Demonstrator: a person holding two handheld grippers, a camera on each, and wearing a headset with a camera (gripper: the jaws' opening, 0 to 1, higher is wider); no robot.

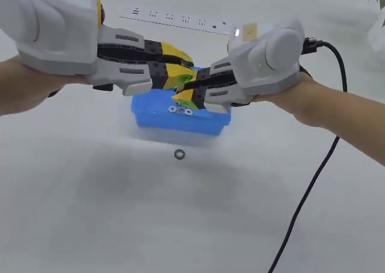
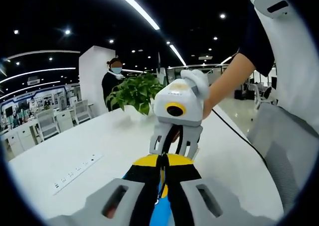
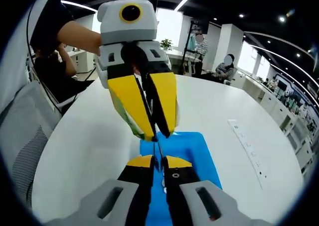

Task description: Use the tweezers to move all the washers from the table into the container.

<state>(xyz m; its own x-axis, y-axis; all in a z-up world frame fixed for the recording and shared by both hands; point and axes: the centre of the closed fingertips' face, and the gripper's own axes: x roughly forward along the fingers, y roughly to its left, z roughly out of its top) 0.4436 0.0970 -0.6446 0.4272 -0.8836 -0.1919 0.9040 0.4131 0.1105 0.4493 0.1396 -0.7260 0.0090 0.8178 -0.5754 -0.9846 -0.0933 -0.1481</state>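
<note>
Partly done: three washers [image 1: 180, 110] in the blue container [image 1: 180, 124] under the touching tips, one washer [image 1: 179, 154] on the table [image 1: 90, 213] nearer the person than the tips; left gripper [image 1: 189, 74] pressed together, right gripper [image 1: 178, 96] pinching what look like tweezers [image 3: 158, 151].

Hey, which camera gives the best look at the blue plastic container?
The head view: the blue plastic container shows its front wall, with small metal washers inside. The right gripper view shows its blue floor behind the fingers; the left gripper view catches a blue sliver between the fingers.
</note>
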